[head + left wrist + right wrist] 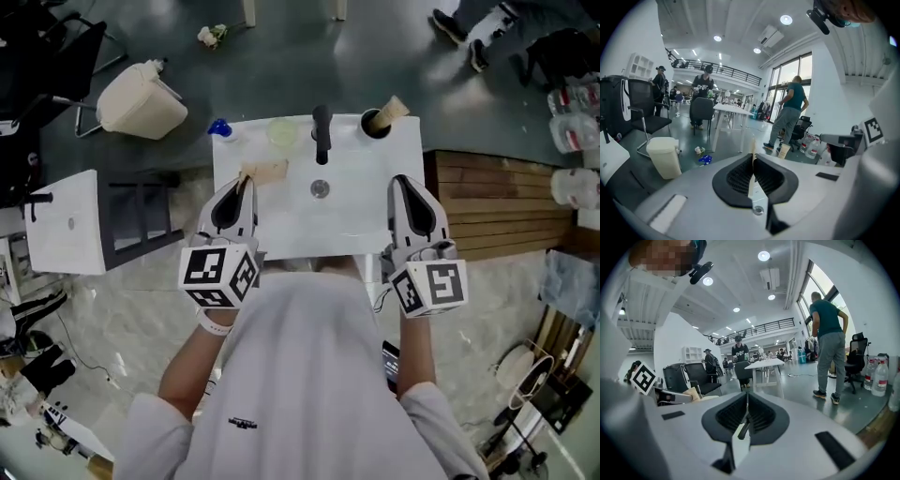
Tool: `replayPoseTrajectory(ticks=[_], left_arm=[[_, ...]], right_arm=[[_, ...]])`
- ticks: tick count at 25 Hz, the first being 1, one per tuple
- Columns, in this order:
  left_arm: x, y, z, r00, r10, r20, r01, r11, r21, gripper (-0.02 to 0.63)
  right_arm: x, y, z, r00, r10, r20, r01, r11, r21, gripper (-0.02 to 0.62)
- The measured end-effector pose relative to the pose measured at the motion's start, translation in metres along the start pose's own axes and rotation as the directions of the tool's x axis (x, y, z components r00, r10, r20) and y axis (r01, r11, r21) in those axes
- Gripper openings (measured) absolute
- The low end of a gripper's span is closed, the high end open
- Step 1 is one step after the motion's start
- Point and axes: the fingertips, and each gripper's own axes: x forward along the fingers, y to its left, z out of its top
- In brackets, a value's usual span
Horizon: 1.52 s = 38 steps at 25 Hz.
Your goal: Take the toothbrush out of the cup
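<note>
Toothbrush (393, 109) sits in cup (372, 126); shut right claw (402, 181) hovers apart from it.

**Room Layout: Open Hall**

Ahead of the left gripper (753, 155): a glossy grey floor (689, 140) and a white table (732, 109) straight on. A beige bin (663, 157) stands to the left, with a black chair (640, 103) beyond it. Tall windows (792, 77) stand to the right. Overhead: round ceiling lights (786, 19) and an air-conditioning unit (769, 35). A railed balcony (717, 70) runs along the far wall. Right of the right gripper (401, 180): a slatted wooden platform (497, 202) and clear bottles (572, 131).
</note>
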Motion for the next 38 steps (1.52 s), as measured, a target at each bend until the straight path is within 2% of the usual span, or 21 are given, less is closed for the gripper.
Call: replayPoseTrajectory(ticks=[13, 14, 16, 17, 25, 28, 38], left_arm=[[0.038, -0.005, -0.030, 0.995, 0.039, -0.093, -0.040, 0.999, -0.009, 0.008], [0.041, -0.005, -0.033, 0.994, 0.042, -0.100, -0.043, 0.999, -0.011, 0.006], [0.047, -0.004, -0.039, 0.992, 0.050, -0.114, -0.052, 0.999, -0.014, 0.007], [0.050, -0.003, -0.042, 0.991, 0.054, -0.122, -0.056, 0.998, -0.015, 0.007], [0.067, -0.001, -0.064, 0.982, 0.079, -0.170, -0.083, 0.996, -0.019, 0.006], [0.075, 0.001, -0.071, 0.979, 0.088, -0.184, -0.094, 0.995, -0.025, 0.007], [0.088, 0.007, -0.085, 0.971, 0.116, -0.208, -0.128, 0.991, -0.045, 0.007]], right_arm=[[0.051, -0.062, -0.023, 0.999, -0.009, -0.048, 0.009, 1.000, 0.000, 0.011], [0.056, -0.067, -0.026, 0.998, -0.013, -0.054, 0.013, 1.000, 0.001, 0.018], [0.066, -0.078, -0.033, 0.998, -0.021, -0.066, 0.021, 1.000, 0.007, 0.100], [0.070, -0.083, -0.035, 0.997, -0.025, -0.070, 0.026, 1.000, 0.009, 0.106], [0.106, -0.118, -0.066, 0.991, -0.040, -0.124, 0.040, 0.999, -0.004, 0.109], [0.122, -0.130, -0.079, 0.988, -0.043, -0.149, 0.042, 0.999, -0.005, 0.131], [0.154, -0.154, -0.095, 0.982, -0.046, -0.182, 0.043, 0.999, -0.020, 0.137]])
